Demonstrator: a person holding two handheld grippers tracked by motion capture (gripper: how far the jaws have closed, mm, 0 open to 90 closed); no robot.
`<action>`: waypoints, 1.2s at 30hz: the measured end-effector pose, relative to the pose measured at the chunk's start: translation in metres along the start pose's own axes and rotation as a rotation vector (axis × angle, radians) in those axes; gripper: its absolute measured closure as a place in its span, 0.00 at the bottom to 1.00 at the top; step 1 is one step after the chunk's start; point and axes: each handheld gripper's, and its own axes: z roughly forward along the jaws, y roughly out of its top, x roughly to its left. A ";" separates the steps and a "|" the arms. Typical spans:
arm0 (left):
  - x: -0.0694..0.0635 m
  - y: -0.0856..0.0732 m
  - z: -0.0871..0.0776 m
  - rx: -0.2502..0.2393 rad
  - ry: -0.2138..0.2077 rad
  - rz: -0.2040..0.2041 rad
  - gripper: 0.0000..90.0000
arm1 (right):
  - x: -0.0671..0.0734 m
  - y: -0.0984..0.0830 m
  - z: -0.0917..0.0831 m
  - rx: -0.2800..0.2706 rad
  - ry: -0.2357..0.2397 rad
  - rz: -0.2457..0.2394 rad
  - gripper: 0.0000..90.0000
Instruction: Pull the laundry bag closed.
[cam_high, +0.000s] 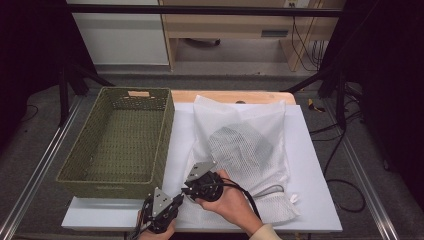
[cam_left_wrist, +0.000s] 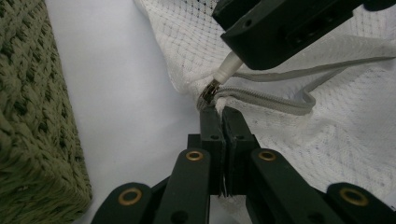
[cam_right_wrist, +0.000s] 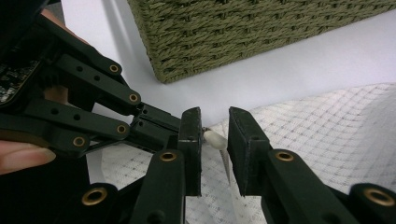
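Observation:
A white mesh zip bag (cam_high: 250, 125) with something dark inside lies on the white table top (cam_high: 320, 200). At its near left corner my two grippers meet. My left gripper (cam_left_wrist: 221, 112) is shut on the bag's hem just below the metal zip slider (cam_left_wrist: 208, 92). My right gripper (cam_right_wrist: 215, 123) comes in from the opposite side. Its jaws stand a little apart around the white zip pull (cam_right_wrist: 215, 139), which lies against one pad with a gap to the other. In the high view the left gripper (cam_high: 176, 199) and right gripper (cam_high: 187, 190) sit tip to tip.
An empty green woven basket (cam_high: 107, 187) stands on the left of the table, close beside the bag and the grippers. The grey zip tape (cam_left_wrist: 271, 102) runs off along the bag's near edge. Bare white table lies to the right of the bag.

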 end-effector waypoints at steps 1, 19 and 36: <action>0.000 0.000 0.000 -0.001 0.001 0.000 0.98 | 0.000 0.000 0.001 0.005 0.000 0.001 0.83; 0.002 0.001 -0.002 -0.016 0.007 -0.014 0.98 | -0.006 0.000 0.012 0.032 0.059 0.059 0.86; 0.003 0.002 -0.004 -0.025 0.010 -0.015 0.99 | -0.005 -0.010 0.013 0.047 0.053 0.096 0.86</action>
